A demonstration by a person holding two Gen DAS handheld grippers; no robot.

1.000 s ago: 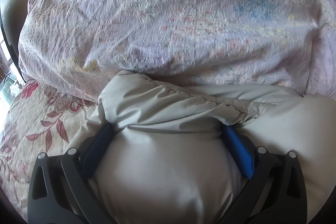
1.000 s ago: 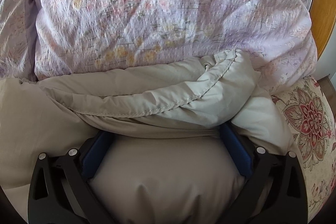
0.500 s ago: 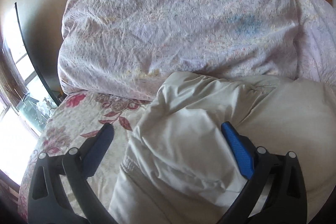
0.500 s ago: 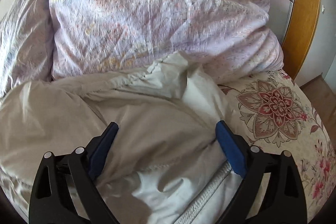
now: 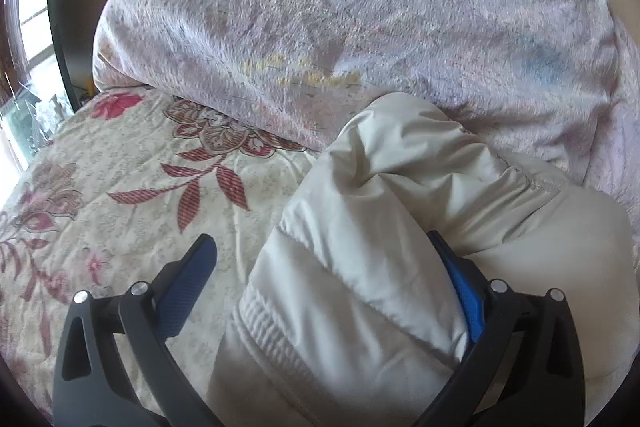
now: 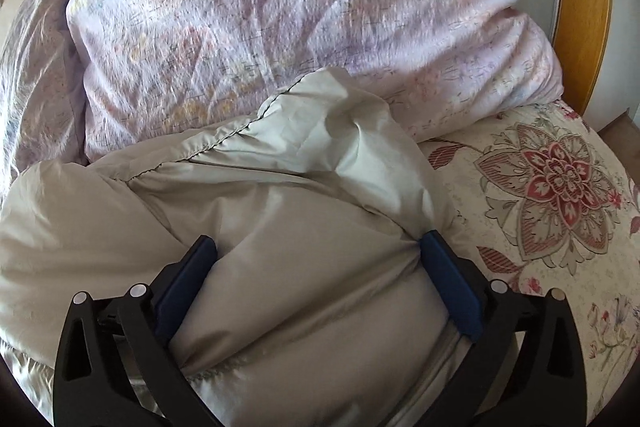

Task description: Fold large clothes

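Observation:
A puffy beige jacket [image 5: 400, 195] lies bunched on the bed, its ribbed hem [image 5: 272, 331] near my left gripper. My left gripper [image 5: 320, 243] stands open at the jacket's left end. Its left finger hangs over the bare bedspread and its right finger [image 5: 460, 279] rests against the fabric. In the right wrist view the jacket [image 6: 280, 207] bulges up between the wide jaws of my right gripper [image 6: 318, 243], which are opening. Both blue pads [image 6: 448, 279] touch the fabric and do not pinch it.
A big crumpled lilac duvet [image 5: 360, 27] [image 6: 280, 7] is heaped just behind the jacket. The floral bedspread [image 5: 140, 187] [image 6: 540, 187] shows to both sides. A window [image 5: 24, 27] lies far left, a wooden cupboard [image 6: 580, 7] far right.
Both grippers have drawn back from the duvet and apart. The left one slid left, so its left finger has come off the jacket. The jacket's top fold now lies loose.

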